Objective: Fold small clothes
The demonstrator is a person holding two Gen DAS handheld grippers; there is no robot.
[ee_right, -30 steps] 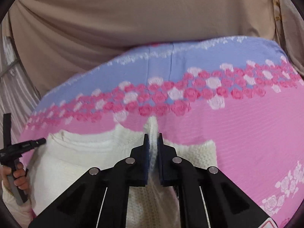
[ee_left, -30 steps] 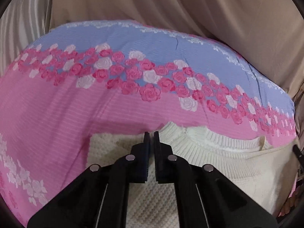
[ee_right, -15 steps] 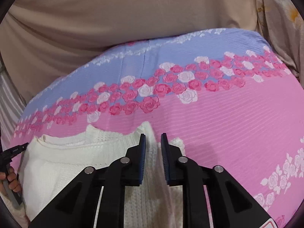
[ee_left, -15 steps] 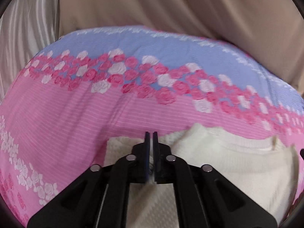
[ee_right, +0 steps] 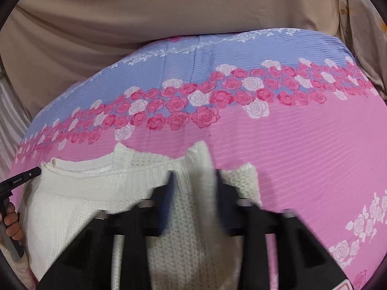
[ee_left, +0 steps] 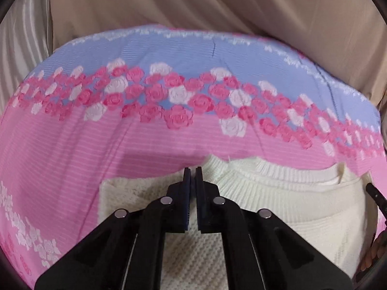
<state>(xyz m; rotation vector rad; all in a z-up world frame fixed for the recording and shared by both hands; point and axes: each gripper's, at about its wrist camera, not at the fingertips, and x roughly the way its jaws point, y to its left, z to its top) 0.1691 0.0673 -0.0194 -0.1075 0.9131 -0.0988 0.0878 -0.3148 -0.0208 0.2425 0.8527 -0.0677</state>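
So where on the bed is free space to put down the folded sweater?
Free: the pink sheet right of the white sweater, up to the rose band; also left of it in the left wrist view. Crowded: the near middle, under both hand-held grippers.

We have 2 fisheye views, each looking forward along its gripper's fingers, low and close over the pink floral bedspread (ee_left: 72, 149), toward the beige fabric (ee_left: 193, 4) behind. Both share the white knitted sweater (ee_left: 302, 200) and rose band (ee_right: 205, 116). Each view catches the other gripper at its edge: right gripper (ee_left: 377, 198), left gripper (ee_right: 21, 181).
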